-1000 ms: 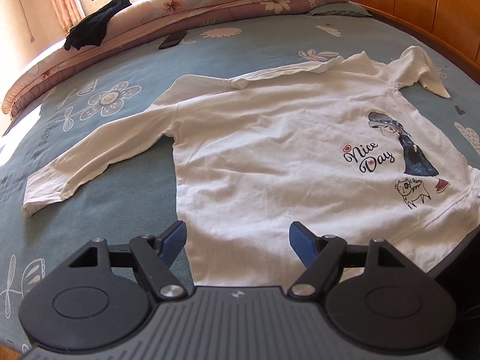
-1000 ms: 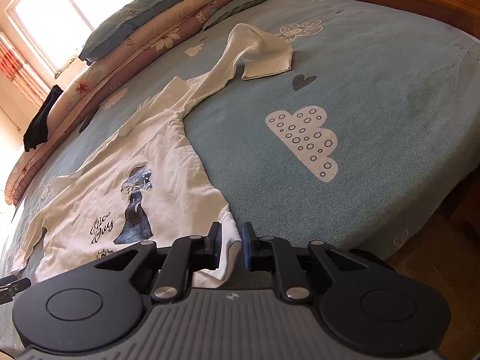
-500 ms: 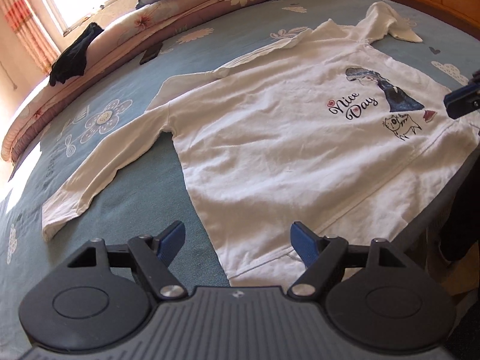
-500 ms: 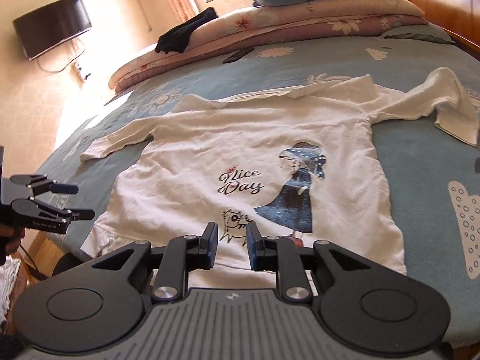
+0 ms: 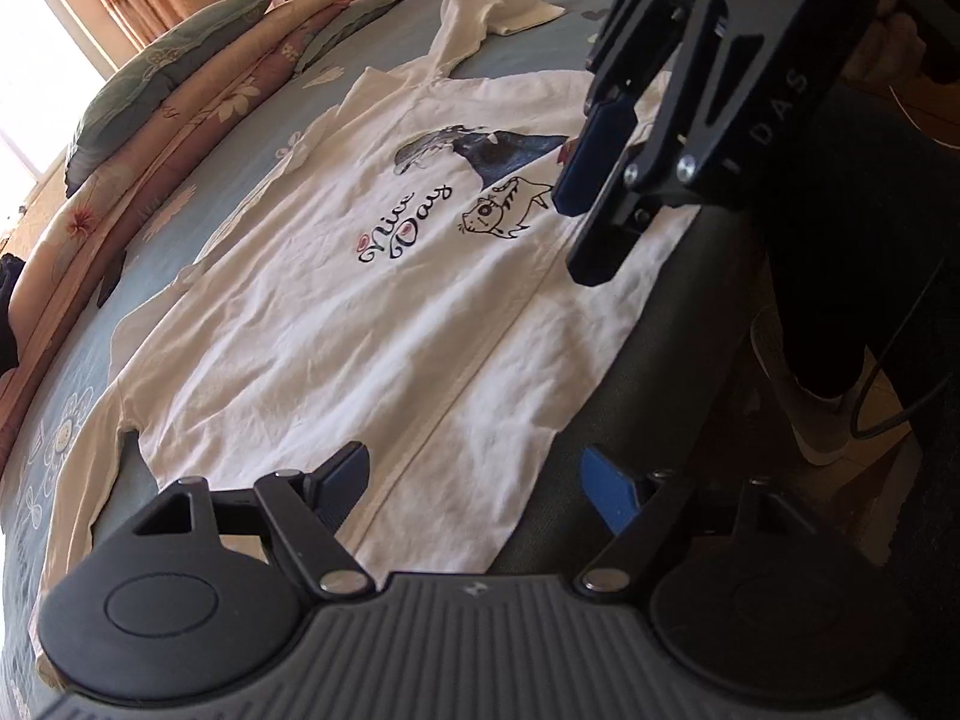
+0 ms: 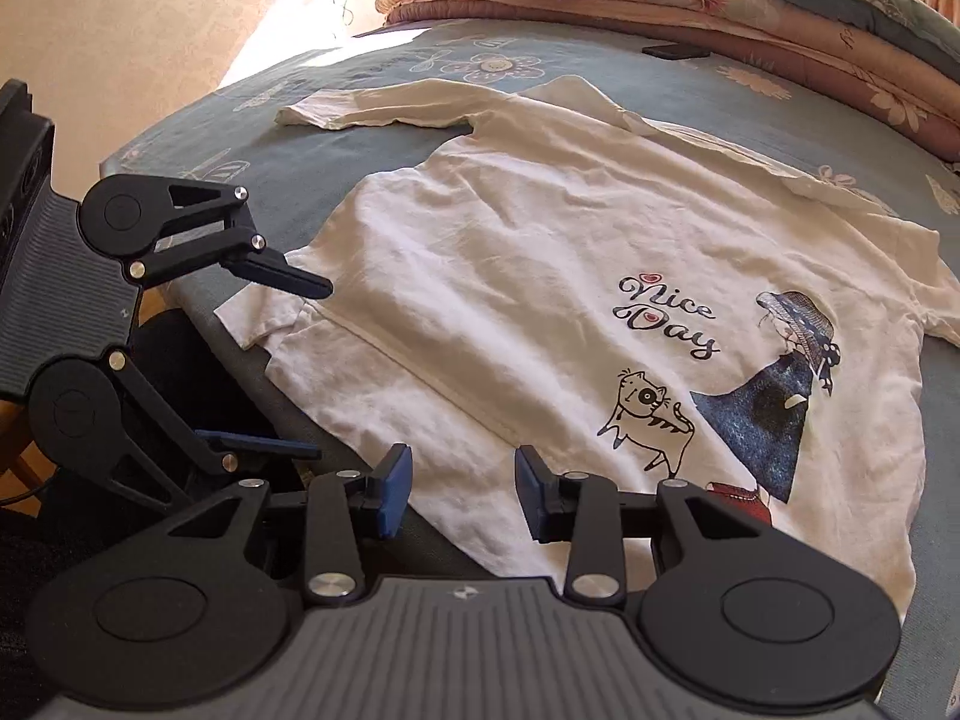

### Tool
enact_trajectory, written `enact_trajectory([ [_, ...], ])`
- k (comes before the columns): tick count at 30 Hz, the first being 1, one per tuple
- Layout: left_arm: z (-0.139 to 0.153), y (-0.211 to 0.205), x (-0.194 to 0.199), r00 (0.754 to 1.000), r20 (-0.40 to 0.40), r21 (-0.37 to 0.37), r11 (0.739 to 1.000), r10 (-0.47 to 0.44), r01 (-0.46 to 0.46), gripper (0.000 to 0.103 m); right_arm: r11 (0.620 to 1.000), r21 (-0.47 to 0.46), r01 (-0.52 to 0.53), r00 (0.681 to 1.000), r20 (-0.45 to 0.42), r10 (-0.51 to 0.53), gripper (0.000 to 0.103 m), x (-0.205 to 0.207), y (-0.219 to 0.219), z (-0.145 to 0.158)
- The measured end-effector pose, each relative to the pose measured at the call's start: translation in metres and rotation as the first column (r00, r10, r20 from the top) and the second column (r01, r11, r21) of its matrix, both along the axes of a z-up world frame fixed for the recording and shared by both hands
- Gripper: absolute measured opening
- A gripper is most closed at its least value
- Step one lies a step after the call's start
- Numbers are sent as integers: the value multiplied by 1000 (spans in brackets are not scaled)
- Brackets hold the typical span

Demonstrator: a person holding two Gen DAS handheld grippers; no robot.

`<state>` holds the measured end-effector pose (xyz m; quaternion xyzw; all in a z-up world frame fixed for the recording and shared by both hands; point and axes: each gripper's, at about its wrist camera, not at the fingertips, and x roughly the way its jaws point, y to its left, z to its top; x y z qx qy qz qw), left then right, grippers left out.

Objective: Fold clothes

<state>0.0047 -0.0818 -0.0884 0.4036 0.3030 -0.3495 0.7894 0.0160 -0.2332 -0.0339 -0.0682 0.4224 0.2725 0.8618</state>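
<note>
One white shirt [image 6: 510,276] spread flat on the bed [image 6: 288,150], two tongs at its hem.
Left tongs [image 5: 474,486] gape wide, empty; right tongs [image 6: 462,486] are opening over the hem, gripping nothing.

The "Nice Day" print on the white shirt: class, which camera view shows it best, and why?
The right wrist view: the print faces the camera, unblocked, with the cat and the girl beside it. In the left wrist view the print is readable but slanted and smaller, and the right tool covers part of the girl's picture.
</note>
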Motion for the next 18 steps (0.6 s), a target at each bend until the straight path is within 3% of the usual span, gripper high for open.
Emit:
enact_trajectory([
  [3,-7,-10,3,999,34,21,999,-26,25,80,999,12,51,999,9,-51,45,-4,-16,5],
  [9,12,-4,22,999,42,-66,998,21,-18,80,996,26,84,996,27,-85,45,-12,-30,10],
  [14,23,3,41,997,16,-129,989,76,-74,80,1000,8,10,999,35,-10,44,-19,-23,8],
  [18,21,6,56,991,12,-135,982,135,-132,80,994,17,-105,994,44,104,44,-24,-10,5],
])
